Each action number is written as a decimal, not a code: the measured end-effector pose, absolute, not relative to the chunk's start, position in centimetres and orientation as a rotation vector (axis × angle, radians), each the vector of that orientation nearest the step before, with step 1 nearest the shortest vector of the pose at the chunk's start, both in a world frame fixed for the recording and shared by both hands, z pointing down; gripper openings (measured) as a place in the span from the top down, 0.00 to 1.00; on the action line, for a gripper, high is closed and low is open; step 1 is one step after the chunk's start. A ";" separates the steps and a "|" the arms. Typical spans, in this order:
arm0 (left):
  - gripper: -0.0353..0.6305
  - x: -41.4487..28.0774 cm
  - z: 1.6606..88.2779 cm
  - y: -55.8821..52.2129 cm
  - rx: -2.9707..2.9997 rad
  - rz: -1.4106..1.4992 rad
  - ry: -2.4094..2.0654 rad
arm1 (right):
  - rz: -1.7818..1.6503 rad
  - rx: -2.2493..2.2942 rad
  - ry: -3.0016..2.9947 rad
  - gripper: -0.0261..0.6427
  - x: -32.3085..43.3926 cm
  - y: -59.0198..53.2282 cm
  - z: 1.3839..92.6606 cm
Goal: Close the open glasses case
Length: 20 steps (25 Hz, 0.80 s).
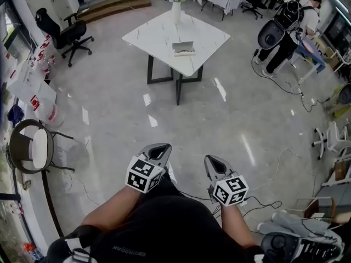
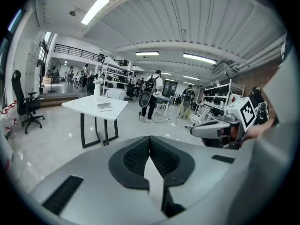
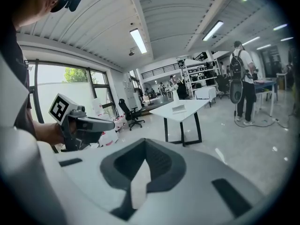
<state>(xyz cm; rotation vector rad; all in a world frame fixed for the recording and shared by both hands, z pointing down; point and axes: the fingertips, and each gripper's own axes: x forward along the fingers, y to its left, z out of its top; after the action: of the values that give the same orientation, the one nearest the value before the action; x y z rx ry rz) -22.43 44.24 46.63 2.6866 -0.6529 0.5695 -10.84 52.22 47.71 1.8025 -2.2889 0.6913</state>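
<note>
Grey floor lies between the person and the white table. Both forearms are held low in front of the body. The left gripper and right gripper sit side by side, pointing forward and slightly down, each with its jaws pressed together on nothing. The open glasses case rests on the table at twelve o'clock, well apart from both.

The case is pale grey and lies open with its lid raised. It rests flat on the white table, near the table's closer edge and apart from the vase behind it.
</note>
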 end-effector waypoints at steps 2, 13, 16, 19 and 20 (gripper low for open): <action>0.94 -21.7 46.1 41.0 2.692 0.558 -0.654 | 0.671 1.802 -2.287 0.96 -10.4 49.3 46.9; 0.94 -17.7 43.9 26.8 2.731 0.535 -0.607 | 0.638 1.833 -2.263 0.96 -7.2 35.4 44.6; 0.94 -17.1 44.2 23.4 2.731 0.532 -0.594 | 0.640 1.845 -2.241 0.96 -6.8 32.6 44.9; 0.94 -16.6 44.3 21.0 2.740 0.523 -0.571 | 0.638 1.856 -2.220 0.96 -6.4 30.3 45.2; 0.94 -16.5 44.4 20.3 2.745 0.524 -0.567 | 0.638 1.860 -2.216 0.96 -6.4 29.6 45.2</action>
<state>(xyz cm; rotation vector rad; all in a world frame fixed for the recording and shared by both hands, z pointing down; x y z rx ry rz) -16.48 20.27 44.38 2.7451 -0.5674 0.5242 -6.37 29.59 45.21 1.8603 -2.2158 0.6377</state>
